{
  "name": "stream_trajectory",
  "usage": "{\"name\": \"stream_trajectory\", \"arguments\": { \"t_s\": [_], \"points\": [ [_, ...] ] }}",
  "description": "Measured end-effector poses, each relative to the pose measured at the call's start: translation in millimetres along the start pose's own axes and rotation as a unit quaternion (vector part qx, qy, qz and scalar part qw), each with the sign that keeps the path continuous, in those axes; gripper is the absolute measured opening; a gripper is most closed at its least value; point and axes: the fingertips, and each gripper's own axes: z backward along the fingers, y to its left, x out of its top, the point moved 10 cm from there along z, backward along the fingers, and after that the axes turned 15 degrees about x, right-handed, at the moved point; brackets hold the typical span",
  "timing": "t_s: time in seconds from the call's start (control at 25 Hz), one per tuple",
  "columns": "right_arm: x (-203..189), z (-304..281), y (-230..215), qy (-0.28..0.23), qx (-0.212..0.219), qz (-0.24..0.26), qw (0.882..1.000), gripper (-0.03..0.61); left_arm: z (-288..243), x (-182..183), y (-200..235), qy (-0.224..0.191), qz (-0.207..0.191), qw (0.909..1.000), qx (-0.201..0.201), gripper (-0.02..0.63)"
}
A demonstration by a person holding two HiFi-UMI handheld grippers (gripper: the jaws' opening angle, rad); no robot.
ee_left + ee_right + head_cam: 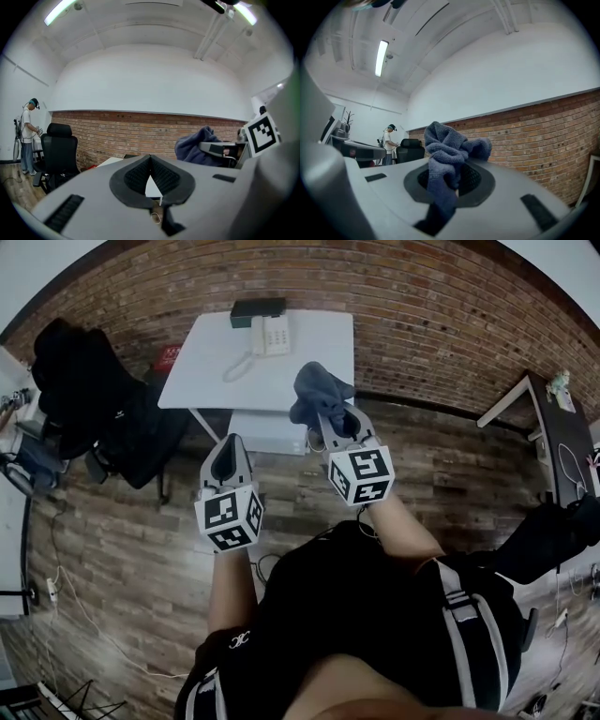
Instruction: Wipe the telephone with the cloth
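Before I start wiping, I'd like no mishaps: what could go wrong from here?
The cloth is bunched in the right gripper; loose folds could snag the coiled cord. The telephone sits unheld near the far edge of the white table; the left gripper is shut and empty, so wiping might shift it.

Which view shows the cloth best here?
Right gripper view: the cloth fills the middle, pinched in the right claw. Head view shows it small, bunched above that claw; left gripper view catches it sideways at right.
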Motion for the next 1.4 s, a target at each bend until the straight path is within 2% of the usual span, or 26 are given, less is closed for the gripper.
{"name": "stream_trajectory", "arguments": {
  "t_s": [0.28, 0.56, 0.84, 1.12, 1.4],
  "points": [
    [-2.0, -18.8, -11.6, 0.007, -0.008, 0.007, 1.0, 0.025, -16.8, -5.5, 8.6, 0.005, 0.001, 1.0, -0.001, 0.0],
    [-7.0, -60.8, -49.0, 0.001, -0.009, 0.007, 1.0, 0.025, -63.6, -7.3, 7.7, 0.01, -0.005, 0.9999, 0.007, 0.0],
    [-17.8, -132.4, -114.2, -0.006, -0.002, 0.001, 1.0, 0.025, -151.3, 0.7, 1.8, 0.007, -0.012, 0.9997, 0.021, 0.001],
    [-11.3, -221.4, -181.9, 0.008, 0.027, 0.01, 1.0, 0.025, -249.3, 21.2, -6.4, 0.016, -0.011, 0.9993, 0.033, 0.0],
    [-13.0, -285.9, -249.4, 0.016, 0.046, 0.006, 0.999, 0.025, -326.2, 33.2, -20.0, 0.028, -0.013, 0.9981, 0.054, 0.001]
  ]
}}
